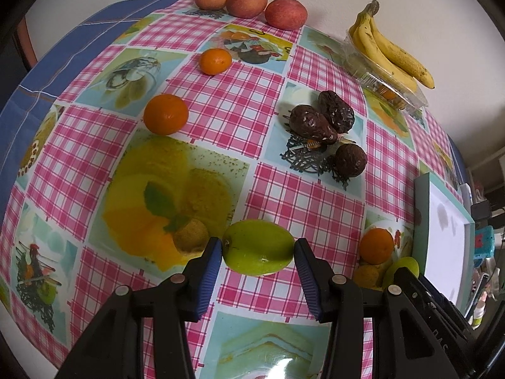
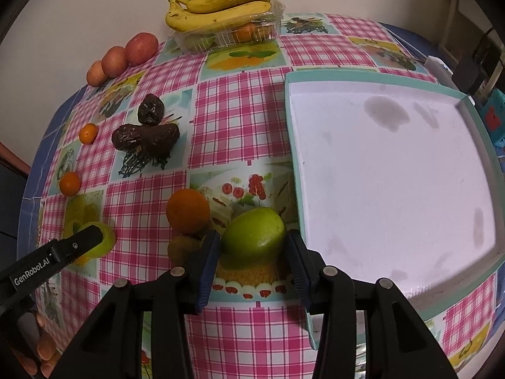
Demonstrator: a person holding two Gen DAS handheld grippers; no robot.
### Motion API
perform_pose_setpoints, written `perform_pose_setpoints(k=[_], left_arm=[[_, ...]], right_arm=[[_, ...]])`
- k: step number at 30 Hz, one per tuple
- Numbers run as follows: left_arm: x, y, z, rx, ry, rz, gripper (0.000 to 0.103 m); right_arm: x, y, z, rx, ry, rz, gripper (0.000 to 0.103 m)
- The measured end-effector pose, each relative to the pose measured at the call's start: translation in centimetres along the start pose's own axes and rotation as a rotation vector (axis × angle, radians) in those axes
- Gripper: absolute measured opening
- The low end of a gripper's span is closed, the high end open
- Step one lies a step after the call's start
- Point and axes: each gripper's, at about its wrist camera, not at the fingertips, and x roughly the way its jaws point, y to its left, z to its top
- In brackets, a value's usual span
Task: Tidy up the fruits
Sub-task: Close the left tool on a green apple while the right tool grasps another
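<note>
In the left wrist view my left gripper (image 1: 258,243) is shut on a green fruit (image 1: 258,251), its blue pads touching both sides, low over the checked tablecloth. In the right wrist view my right gripper (image 2: 252,237) is shut on a second green fruit (image 2: 254,236) beside the left edge of the white tray (image 2: 296,164). An orange (image 2: 188,210) lies just left of it. The left gripper and its green fruit (image 2: 104,241) show at the lower left there.
Three apples (image 1: 249,1) line the far wall. Bananas (image 1: 388,50) rest on a clear plastic box (image 1: 391,90). Three dark wrinkled fruits (image 1: 325,126) lie mid-table. Two oranges (image 1: 166,113) lie to the left, another orange (image 1: 377,245) near the tray (image 1: 423,227).
</note>
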Motion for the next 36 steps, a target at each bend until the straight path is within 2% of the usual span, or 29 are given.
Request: perform_pose_setpoints(k=[16,20,24,27,30,36], left_arm=[[-0.1,-0.1,0.0,0.005,-0.005,0.012,0.05],[-0.8,0.1,0.0,-0.002,-0.031,0.001,0.04],[-1.7,-0.3,0.1,0.019,-0.06,0.0,0.04],[-1.3,-0.5,0.1,0.034,-0.061,0.036,0.042],[-0.6,-0.6,0.2,0.059,-0.059,0.091,0.055],[1.4,0.4,0.3,0.012,-0.004,0.015,0.06]], right_arm=[[0.1,0.4,-0.1,-0.042,-0.012,-0.035,0.045],[-0.1,0.0,0.0,-0.012,-0.011,-0.007,0.044],[-0.6,-0.7,0.0,0.024,-0.017,0.039,0.044],[-0.9,-0.7,0.0,0.024,-0.022,0.038,0.044],[-0.8,-0.6,-0.2,0.027,-0.012,0.043,0.044],[-0.6,-0.6,-0.3,0.026,-0.001,0.052,0.044]])
